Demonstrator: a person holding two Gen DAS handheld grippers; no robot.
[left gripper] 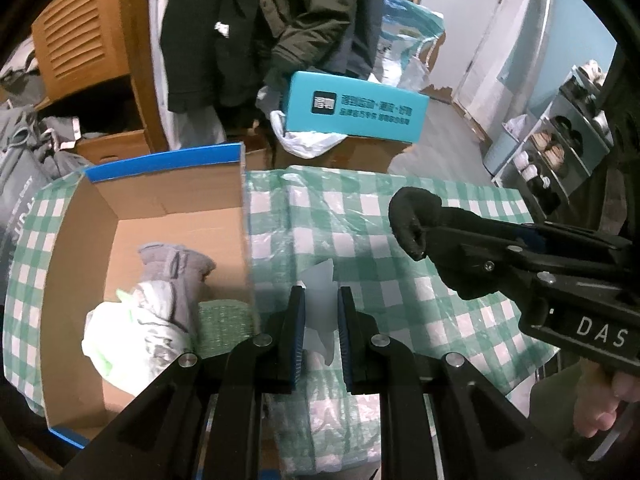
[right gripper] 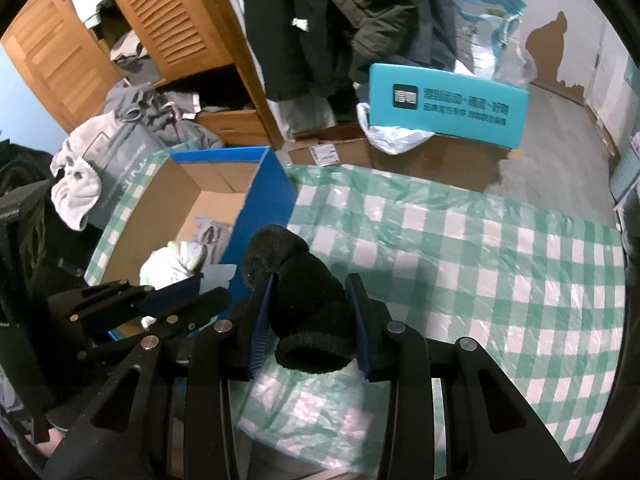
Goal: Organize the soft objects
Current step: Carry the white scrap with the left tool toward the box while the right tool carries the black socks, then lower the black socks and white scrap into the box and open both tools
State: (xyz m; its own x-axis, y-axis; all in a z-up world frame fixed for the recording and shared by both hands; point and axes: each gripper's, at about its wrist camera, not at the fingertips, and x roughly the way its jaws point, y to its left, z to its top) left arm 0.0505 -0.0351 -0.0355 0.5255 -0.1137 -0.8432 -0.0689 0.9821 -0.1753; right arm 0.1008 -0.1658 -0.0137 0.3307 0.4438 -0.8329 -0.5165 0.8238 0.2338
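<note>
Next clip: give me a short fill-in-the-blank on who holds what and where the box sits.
1. The right gripper is shut on a rolled ____ sock.
2. The left gripper pinches a thin ____ item.
3. The open cardboard box has a ____ outside.
4. The tablecloth is checked white and ____.

Missing words: black; white; blue; green

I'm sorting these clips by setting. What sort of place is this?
Probably a lived-in bedroom or storage room at home: dark coats hang beside a wooden louvred wardrobe, a rack of shoes lines the wall, and a checked cloth covers the work surface.
</note>
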